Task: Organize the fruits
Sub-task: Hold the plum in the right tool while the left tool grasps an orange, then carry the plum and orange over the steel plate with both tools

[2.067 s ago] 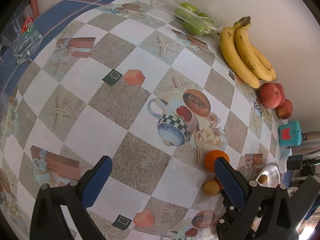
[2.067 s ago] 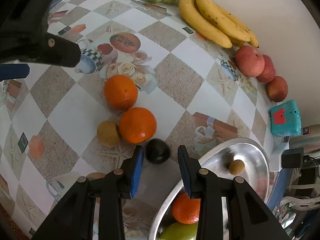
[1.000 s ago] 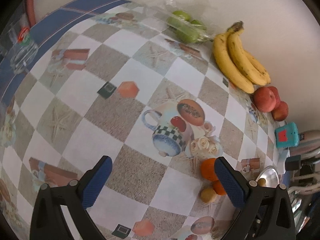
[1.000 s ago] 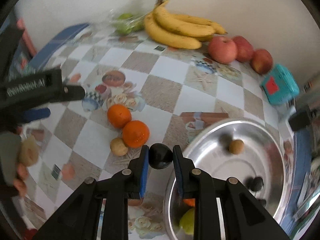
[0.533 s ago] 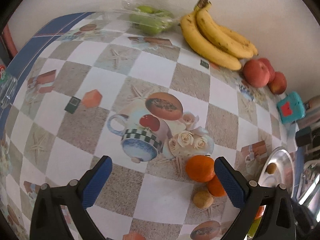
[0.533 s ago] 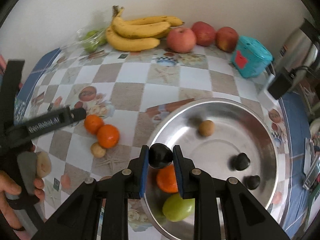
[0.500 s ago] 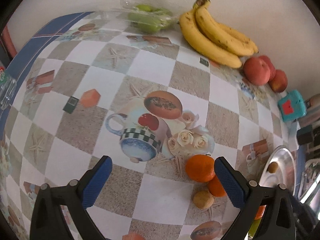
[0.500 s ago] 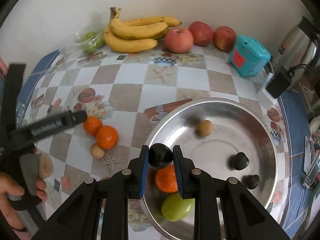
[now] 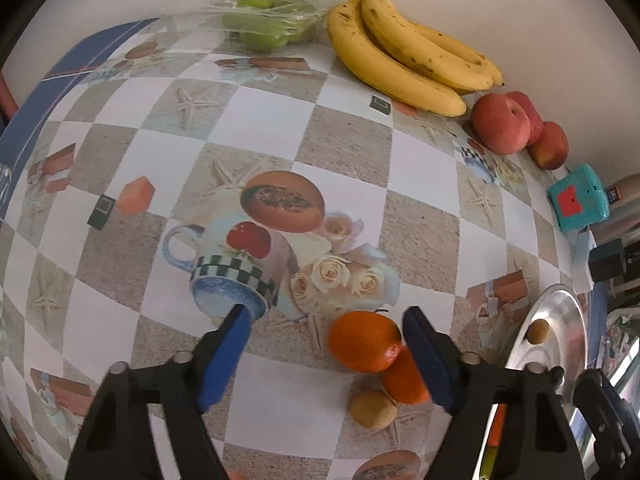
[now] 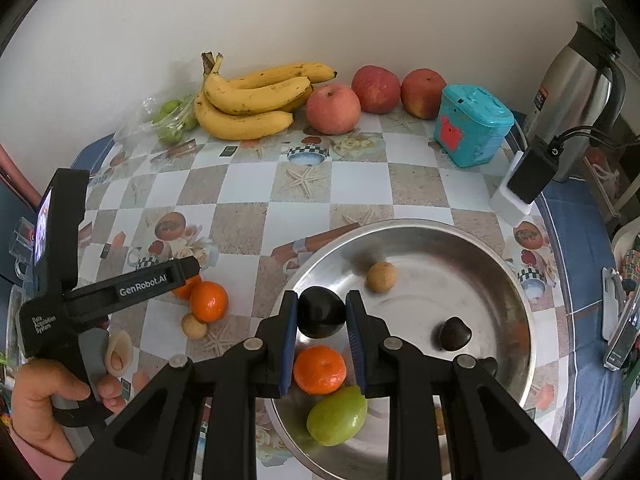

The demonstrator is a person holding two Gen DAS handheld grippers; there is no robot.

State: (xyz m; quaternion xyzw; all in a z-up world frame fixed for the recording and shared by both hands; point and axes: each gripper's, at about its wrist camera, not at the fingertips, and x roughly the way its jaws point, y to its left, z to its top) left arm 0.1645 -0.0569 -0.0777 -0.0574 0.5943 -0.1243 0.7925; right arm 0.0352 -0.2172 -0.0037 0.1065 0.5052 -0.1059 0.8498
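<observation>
Right gripper (image 10: 322, 316): its blue-padded jaws are clamped on a small dark, nearly black round fruit (image 10: 321, 317), one pad on each side of it.
Dark fruit position: held above the near-left rim of the wide round steel bowl (image 10: 516, 280), over the bowl's inner edge; it is nearly round, so no long axis can be told.
Bowl contents: a small orange mandarin (image 10: 319, 369) just under the held fruit, an oval green fruit (image 10: 337, 415) nearest the camera with its long axis running lower-left to upper-right, a small tan-brown round fruit (image 10: 382, 277) toward the far side, and another dark fruit (image 10: 454, 333) to the right.
Left gripper (image 9: 326, 352): jaws spread wide, gripping nothing, low over the patterned checkered counter (image 9: 152, 152).
Between the left jaws: a bright orange (image 9: 364, 341) lies just inside the right pad; a second orange (image 9: 404, 376) touches it behind, partly hidden by that pad.
Beside the oranges: a small tan fruit (image 9: 374, 409) just beside the second one.
Back wall: a bunch of yellow bananas (image 9: 404, 60), stems pointing up and left, long axes running down to the right; three red apples (image 10: 376, 90) in a row; a clear bag of green fruit (image 9: 264, 26).
Other: a teal plastic box (image 10: 472, 130).
</observation>
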